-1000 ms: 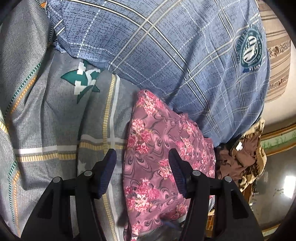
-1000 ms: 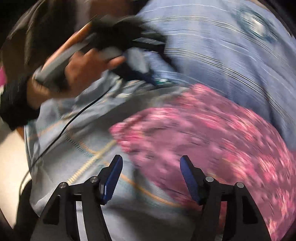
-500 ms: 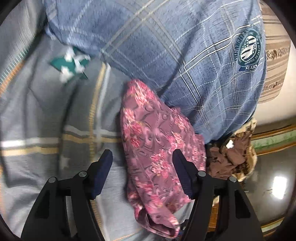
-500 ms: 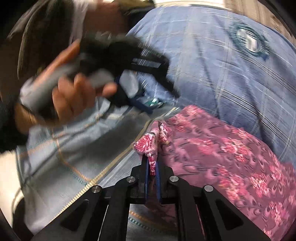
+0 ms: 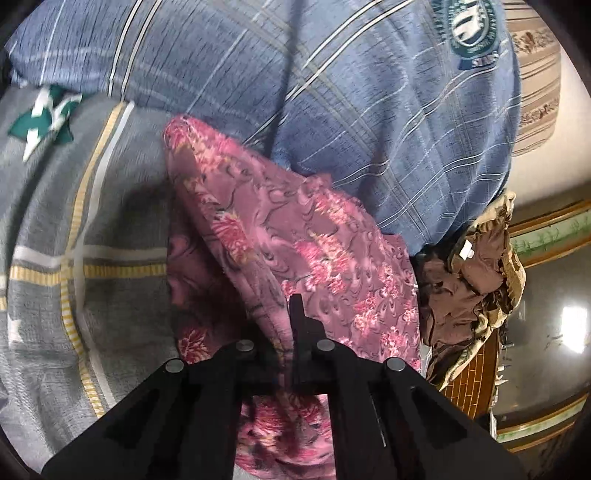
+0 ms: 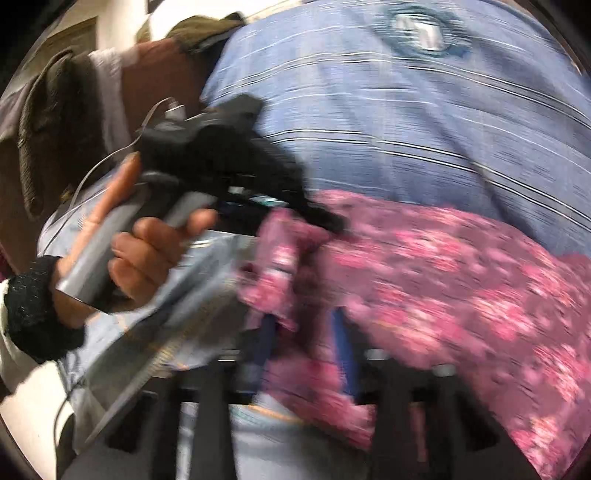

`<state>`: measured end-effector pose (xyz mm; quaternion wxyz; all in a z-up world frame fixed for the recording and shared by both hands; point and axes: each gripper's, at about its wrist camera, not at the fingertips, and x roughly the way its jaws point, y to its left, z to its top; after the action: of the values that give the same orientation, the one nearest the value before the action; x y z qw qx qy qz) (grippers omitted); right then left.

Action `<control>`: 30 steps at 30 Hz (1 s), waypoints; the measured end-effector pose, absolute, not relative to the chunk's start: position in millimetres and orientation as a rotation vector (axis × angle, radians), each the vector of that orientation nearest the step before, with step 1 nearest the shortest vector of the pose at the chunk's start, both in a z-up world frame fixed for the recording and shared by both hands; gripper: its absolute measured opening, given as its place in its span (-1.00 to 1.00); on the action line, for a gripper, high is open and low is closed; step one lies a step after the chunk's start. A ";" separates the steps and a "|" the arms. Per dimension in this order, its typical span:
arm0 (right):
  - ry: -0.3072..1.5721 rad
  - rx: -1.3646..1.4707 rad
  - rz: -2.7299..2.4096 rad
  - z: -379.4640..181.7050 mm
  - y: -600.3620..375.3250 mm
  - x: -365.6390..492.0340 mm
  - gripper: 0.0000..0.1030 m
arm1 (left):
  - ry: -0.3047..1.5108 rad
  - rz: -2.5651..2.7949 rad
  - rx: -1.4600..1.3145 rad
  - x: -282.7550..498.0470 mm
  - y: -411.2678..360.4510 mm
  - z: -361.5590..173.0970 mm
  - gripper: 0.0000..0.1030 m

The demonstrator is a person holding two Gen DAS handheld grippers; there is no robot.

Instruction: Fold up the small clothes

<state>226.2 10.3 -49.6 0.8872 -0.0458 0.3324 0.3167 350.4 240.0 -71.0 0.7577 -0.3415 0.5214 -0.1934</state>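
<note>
- A small pink floral-print cloth garment [image 5: 295,236], partly folded and rumpled, lies on the grey striped bedsheet [image 5: 92,221] against a blue plaid pillow [image 5: 332,92].
- Its near edge is lifted off the sheet; the right wrist view is blurred.

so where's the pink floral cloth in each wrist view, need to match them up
Left wrist: pink floral cloth runs from centre down to the bottom, pinched in the shut left gripper.
Right wrist: it fills the lower right, blurred.
Shared landmark: the round badge on the blue checked pillow, top right in both.
</note>
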 end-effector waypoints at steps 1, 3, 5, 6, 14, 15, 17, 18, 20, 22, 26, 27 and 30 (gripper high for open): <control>0.691 -0.079 0.627 -50.4 -1.6 232.1 -0.04 | 1.127 -0.424 -0.756 350.3 240.9 -67.0 -0.96; 0.735 -0.022 0.575 -56.7 -23.9 245.4 -0.08 | 1.112 -0.426 -0.773 350.1 243.0 -62.4 -0.96; 0.804 0.026 0.520 -70.2 -43.0 260.5 -0.09 | 1.100 -0.426 -0.783 349.4 241.1 -55.7 -0.96; 0.840 0.035 0.501 -78.6 -48.7 266.0 -0.13 | 1.096 -0.427 -0.789 348.8 239.8 -52.8 -0.96; 0.774 0.117 0.582 -70.8 -60.8 247.9 -0.01 | 1.096 -0.383 -0.802 346.2 210.3 -31.1 -0.96; 0.751 0.115 0.608 -66.3 -59.3 239.9 0.09 | 1.108 -0.377 -0.794 347.8 207.3 -30.8 -0.96; 0.718 0.068 0.672 -59.2 -44.6 219.1 0.42 | 1.132 -0.368 -0.785 350.5 205.3 -31.6 -0.96; 0.705 0.030 0.706 -56.4 -33.6 209.1 0.50 | 1.146 -0.368 -0.775 352.1 205.1 -31.9 -0.96; 0.657 -0.083 0.779 -50.5 -3.4 187.3 0.50 | 1.169 -0.359 -0.748 354.5 205.7 -32.0 -0.96; 0.626 -0.162 0.804 -47.0 24.7 178.9 0.51 | 1.195 -0.356 -0.715 356.9 206.1 -32.2 -0.95; 0.657 -0.230 0.773 -51.6 75.6 186.1 0.55 | 1.227 -0.374 -0.670 359.7 209.3 -33.7 -0.95; 0.661 -0.244 0.758 -53.6 85.2 188.8 0.52 | 1.228 -0.385 -0.670 360.6 211.1 -34.6 -0.95; 0.631 -0.310 0.696 -59.4 107.4 196.5 0.07 | 1.228 -0.409 -0.679 365.1 218.1 -38.9 -0.95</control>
<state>196.5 107.4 -59.4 0.8803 -0.1489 0.3026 0.3338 365.1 218.1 -38.9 0.7446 -0.3100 0.5609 -0.1869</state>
